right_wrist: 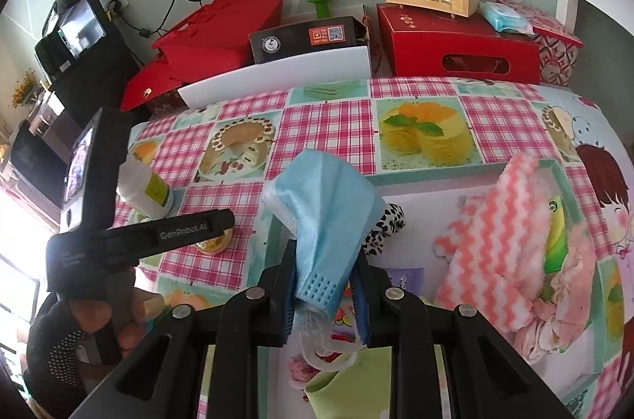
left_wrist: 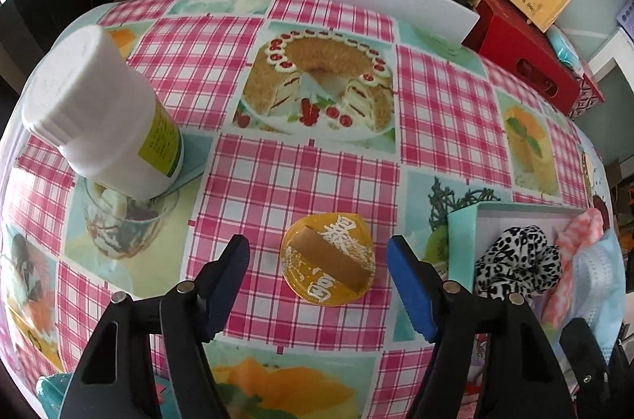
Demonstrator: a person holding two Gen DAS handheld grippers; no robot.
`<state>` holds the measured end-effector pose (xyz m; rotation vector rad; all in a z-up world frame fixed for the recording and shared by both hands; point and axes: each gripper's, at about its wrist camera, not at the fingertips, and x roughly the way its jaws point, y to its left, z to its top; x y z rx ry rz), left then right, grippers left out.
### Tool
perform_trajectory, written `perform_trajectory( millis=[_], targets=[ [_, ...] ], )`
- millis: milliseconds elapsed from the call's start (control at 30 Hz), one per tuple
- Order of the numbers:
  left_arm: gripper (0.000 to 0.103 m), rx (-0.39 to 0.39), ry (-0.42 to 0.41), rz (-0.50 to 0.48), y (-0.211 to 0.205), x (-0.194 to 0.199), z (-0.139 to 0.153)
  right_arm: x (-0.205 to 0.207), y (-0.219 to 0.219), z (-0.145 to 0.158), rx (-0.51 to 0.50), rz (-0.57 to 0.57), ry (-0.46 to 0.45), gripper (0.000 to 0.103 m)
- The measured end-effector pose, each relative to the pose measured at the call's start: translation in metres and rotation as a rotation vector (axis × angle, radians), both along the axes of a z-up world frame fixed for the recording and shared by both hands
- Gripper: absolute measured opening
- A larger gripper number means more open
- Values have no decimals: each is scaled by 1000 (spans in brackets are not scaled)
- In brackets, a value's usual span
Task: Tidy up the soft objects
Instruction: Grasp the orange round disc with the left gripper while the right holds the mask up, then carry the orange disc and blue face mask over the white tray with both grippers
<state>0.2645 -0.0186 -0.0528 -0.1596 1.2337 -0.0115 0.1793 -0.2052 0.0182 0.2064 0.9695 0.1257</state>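
1. Blue-padded fingers [left_wrist: 233, 272] of the left gripper [left_wrist: 317, 280] fill the bottom of the left wrist view, standing well apart with nothing pressed between them. They straddle a round gold disc [left_wrist: 328, 259] lying flat on the checked tablecloth [left_wrist: 301, 177]; neither pad touches it.
2. That disc looks stiff and thin, so I judge it no soft item; if lifted, it would need a pinch across its edges.
3. To the right in the same view, a pale tray [left_wrist: 461, 221] holds a leopard-print scrunchie [left_wrist: 515, 260]. A white bottle [left_wrist: 103, 114] stands at the left.
4. Right wrist view: nearest the lens, the right gripper [right_wrist: 327, 294] is closed narrowly on a blue face mask [right_wrist: 325, 213], pinching its lower folded end while the rest stands up loosely above the pads.
5. Light and limp, the mask should droop and may slide out; the pleated middle seems a surer hold than the ear loops.
6. It hangs over the tray's near left corner [right_wrist: 273, 221], where a pink zigzag cloth [right_wrist: 511, 233] already lies.
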Motion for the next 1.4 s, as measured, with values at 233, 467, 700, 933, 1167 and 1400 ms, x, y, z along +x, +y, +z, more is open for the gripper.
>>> perform_trajectory(
  millis=[233, 467, 700, 933, 1167, 1400],
  targets=[
    [67, 13, 14, -8, -1, 1, -6, 1, -1, -5, -1, -3, 15, 25],
    [67, 38, 15, -25, -4, 4, -7, 4, -3, -11, 1, -3, 36, 25],
    [67, 54, 13, -37, -5, 3, -8, 4, -2, -12, 2, -3, 37, 25],
    [50, 38, 7, -49, -5, 0, -4, 4, -3, -13, 6, -6, 41, 25],
    [50, 15, -2, -31, 0, 0, 5, 4, -4, -13, 9, -8, 41, 25],
    [50, -3, -99, -18, 8, -11, 49, 1, -6, -5, 8, -17, 16, 25]
  ],
)
